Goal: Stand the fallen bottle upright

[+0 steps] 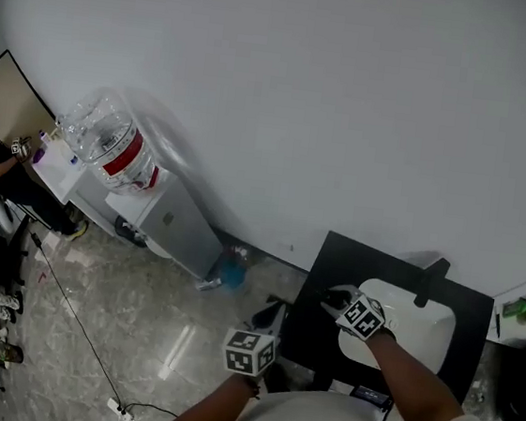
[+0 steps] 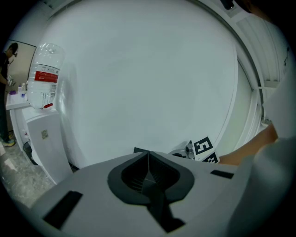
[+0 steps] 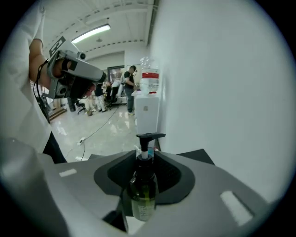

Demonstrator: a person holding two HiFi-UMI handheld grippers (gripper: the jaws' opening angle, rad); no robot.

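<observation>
Right gripper view: my right claw (image 3: 144,178) is clenched on the bottle (image 3: 141,194), one jaw on each side of its dark green body. The bottle's long axis runs up the frame, base low and neck high, leaning very slightly. Its black pump head (image 3: 149,136) sits on top, with the spout pointing toward the white wall (image 3: 222,83) on the right. I cannot tell whether the base touches anything.

Head view: the right claw is over the near-left corner of the black worktop (image 1: 333,255), just beside the white basin (image 1: 418,340). A black tap (image 1: 431,277) stands at the basin's far rim. The bottle itself is too small and dark to make out there.

Left gripper view: my left claw (image 2: 149,169) is closed, jaws together, with nothing between them. It is held off the worktop's left edge, over the floor (image 1: 136,332), and faces the wall.

A water dispenser (image 2: 39,139) carrying a big clear jug (image 2: 43,76) stands against the wall, well to the left.
</observation>
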